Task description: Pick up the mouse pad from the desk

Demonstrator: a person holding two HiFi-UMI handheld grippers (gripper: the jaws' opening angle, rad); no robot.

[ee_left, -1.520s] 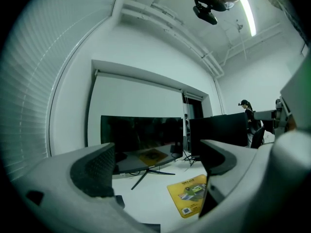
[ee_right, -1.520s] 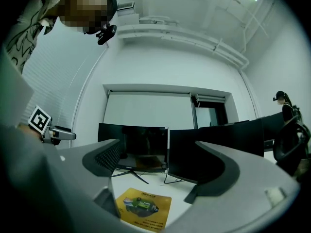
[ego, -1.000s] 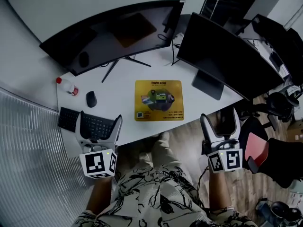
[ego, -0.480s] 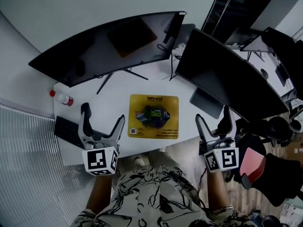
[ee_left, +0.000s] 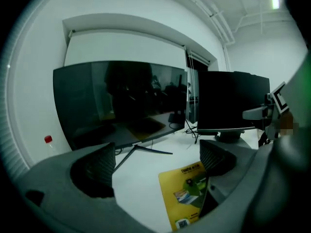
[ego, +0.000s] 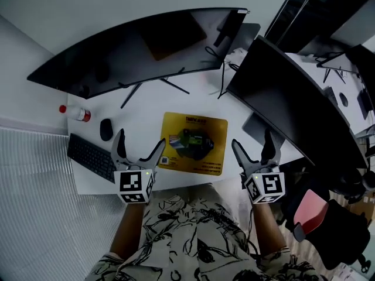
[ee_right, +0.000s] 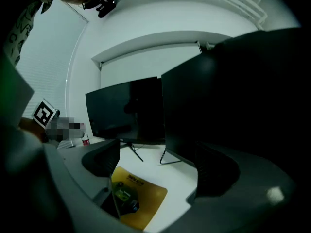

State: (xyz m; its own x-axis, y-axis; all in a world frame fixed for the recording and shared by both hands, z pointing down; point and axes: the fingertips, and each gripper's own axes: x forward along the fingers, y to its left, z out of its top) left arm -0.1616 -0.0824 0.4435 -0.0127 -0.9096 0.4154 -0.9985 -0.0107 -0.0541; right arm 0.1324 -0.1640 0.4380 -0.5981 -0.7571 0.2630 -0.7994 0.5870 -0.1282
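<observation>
Okay, yellow mouse pad (ego: 193,143) lies flat on the white desk (ego: 146,113), close to the front edge, with a dark printed picture in its middle and nothing holding it. Left gripper (ego: 140,142) sits at the pad's left side, jaws spread wide, nothing between them; in the left gripper view only bare desk and the pad's left part show past the jaws, and the pad runs partly behind the right-hand jaw. Whether that jaw touches the pad edge, cannot tell. Right gripper (ego: 252,142) is at the pad's right side, near the desk's front edge, jaws also wide apart and empty; its own view shows the pad low between the jaws, nearer the left-hand one. Pad is between the two grippers. Curved monitor (ego: 135,45) stands behind the pad, second monitor (ego: 293,104) at the right, both screens dark. Black keyboard (ego: 91,156) lies left of the left gripper, black mouse (ego: 106,129) just behind it, red-capped bottle (ego: 73,113) further back left. Person's patterned shirt (ego: 193,239) fills the bottom of the head view.
</observation>
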